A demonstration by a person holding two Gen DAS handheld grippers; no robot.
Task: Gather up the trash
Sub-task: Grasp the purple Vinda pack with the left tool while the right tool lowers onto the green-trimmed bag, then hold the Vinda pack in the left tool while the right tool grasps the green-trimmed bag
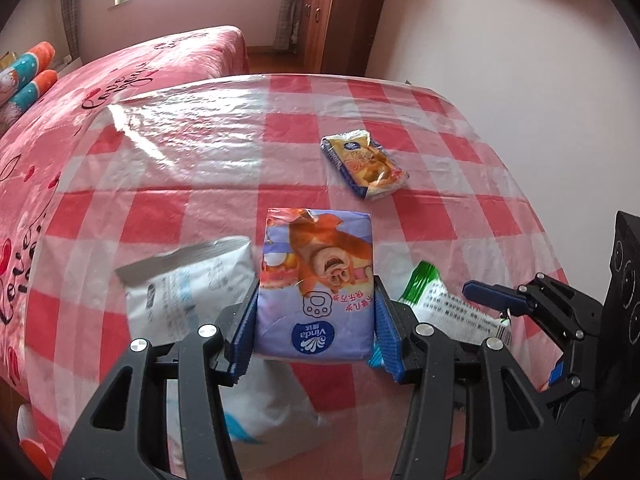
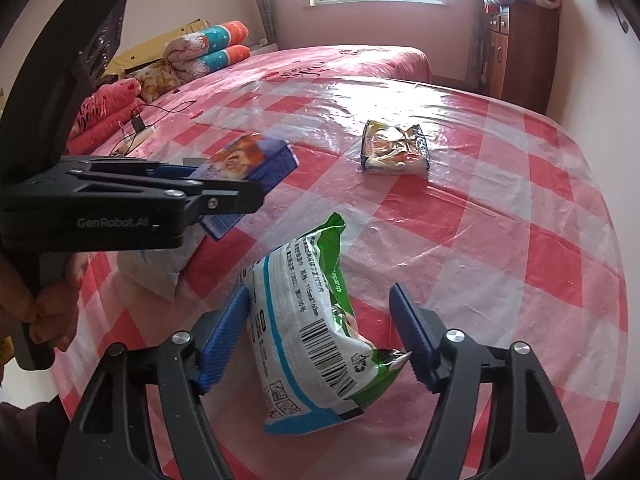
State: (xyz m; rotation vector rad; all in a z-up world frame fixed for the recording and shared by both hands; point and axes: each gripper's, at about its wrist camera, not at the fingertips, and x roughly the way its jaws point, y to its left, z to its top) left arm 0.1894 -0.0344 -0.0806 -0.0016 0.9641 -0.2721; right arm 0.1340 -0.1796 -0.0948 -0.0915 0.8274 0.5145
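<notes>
So the key thing here: the green-and-white snack bag (image 2: pixel 316 340) sits right between the fingers of the right gripper (image 2: pixel 322 334), long axis running near-to-far and leaning a bit left. The jaws are spread wide, with the left pad right up against the bag and the right pad apart from it except near a crumpled corner. I'd guess it just needs to close, nothing blocks it.

The left gripper (image 1: pixel 316 312) is clamped on a purple Vinda tissue pack (image 1: pixel 316 280), held up off the worktop (image 2: pixel 520 220). Just left of that and lower lies a white pouch (image 1: pixel 188 292), partly under the left gripper.

Farther out, well apart from both, a yellow snack wrapper (image 2: pixel 394 148) lies flat on the checked cloth. Beyond the worktop is the bed (image 2: pixel 340 60).
</notes>
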